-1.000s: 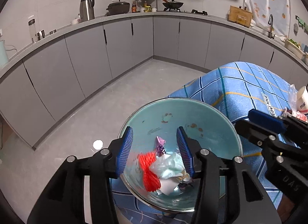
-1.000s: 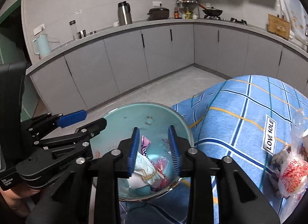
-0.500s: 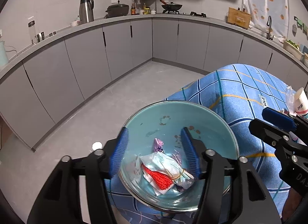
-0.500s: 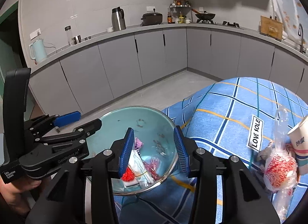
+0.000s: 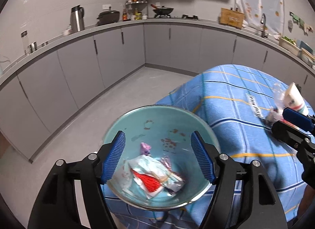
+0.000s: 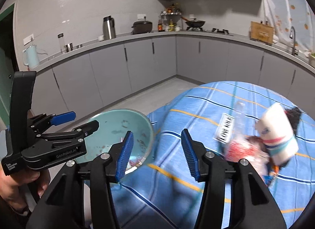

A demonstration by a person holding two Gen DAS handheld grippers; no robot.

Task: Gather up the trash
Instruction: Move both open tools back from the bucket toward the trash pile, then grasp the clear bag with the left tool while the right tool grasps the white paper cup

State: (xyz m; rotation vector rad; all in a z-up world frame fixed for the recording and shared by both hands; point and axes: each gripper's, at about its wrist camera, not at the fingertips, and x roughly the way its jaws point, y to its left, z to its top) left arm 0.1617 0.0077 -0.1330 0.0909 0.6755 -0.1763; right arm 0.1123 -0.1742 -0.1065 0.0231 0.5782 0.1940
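Observation:
A teal bowl [image 5: 137,122] stands on the near left corner of the table with the blue checked cloth [image 5: 226,110]. Crumpled wrappers and a red net [image 5: 151,175] lie in it. My left gripper [image 5: 157,133] hovers over the bowl, its jaws opening, with nothing pressed between the pads. My right gripper [image 6: 157,132] hangs above the cloth just right of the bowl [image 6: 110,122], its jaws opening and empty. To its right lie a tipped paper cup [image 6: 275,132] and a clear bag with red scraps [image 6: 240,148]. The left gripper [image 6: 82,119] shows at the left.
Grey cabinets and a counter [image 6: 177,38] curve round the far side, across bare floor [image 5: 128,95]. A kettle, pots and a wok stand on the counter. A person's hand [image 6: 17,179] holds the left gripper's handle. A "LOVE SOLE" label [image 6: 226,130] is sewn on the cloth.
Both pairs of jaws have spread wider. The wrappers and red net that stood between the left pads now lie in the bowl. The right gripper has swung right, toward the cup and bag.

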